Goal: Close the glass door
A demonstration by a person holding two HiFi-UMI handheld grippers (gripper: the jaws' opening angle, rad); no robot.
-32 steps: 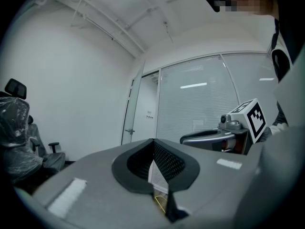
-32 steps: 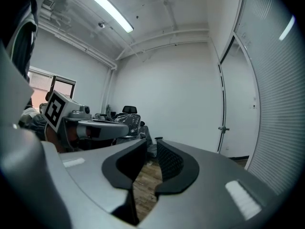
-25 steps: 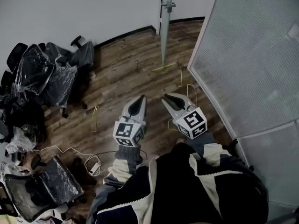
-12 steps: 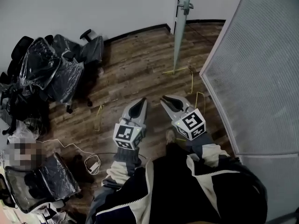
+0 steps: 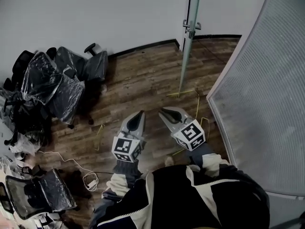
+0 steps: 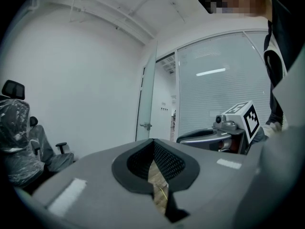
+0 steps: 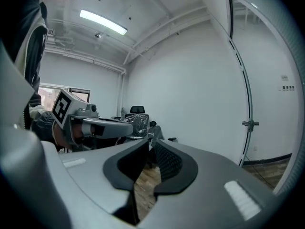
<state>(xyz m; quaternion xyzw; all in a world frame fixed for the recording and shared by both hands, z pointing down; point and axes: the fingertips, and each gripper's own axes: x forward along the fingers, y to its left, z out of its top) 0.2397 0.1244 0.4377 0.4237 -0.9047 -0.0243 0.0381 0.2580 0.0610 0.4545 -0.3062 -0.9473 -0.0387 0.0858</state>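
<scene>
The glass door stands ajar and edge-on ahead of me, with a metal handle on it. In the left gripper view the door is a pale upright pane beside a doorway. In the right gripper view its handle shows at the right. Both grippers are held out level over the wood floor, well short of the door. My left gripper is shut and empty. My right gripper has its jaws almost together with nothing between them.
A frosted glass partition runs along the right. Plastic-wrapped office chairs crowd the left wall, and another chair sits at the bottom left. A white cable and adapter and yellow marks lie on the floor.
The person has walked forward with both grippers. The door's foot and the partition have come nearer, and the door handle now sits lower in the head view. Neither gripper has touched anything.
</scene>
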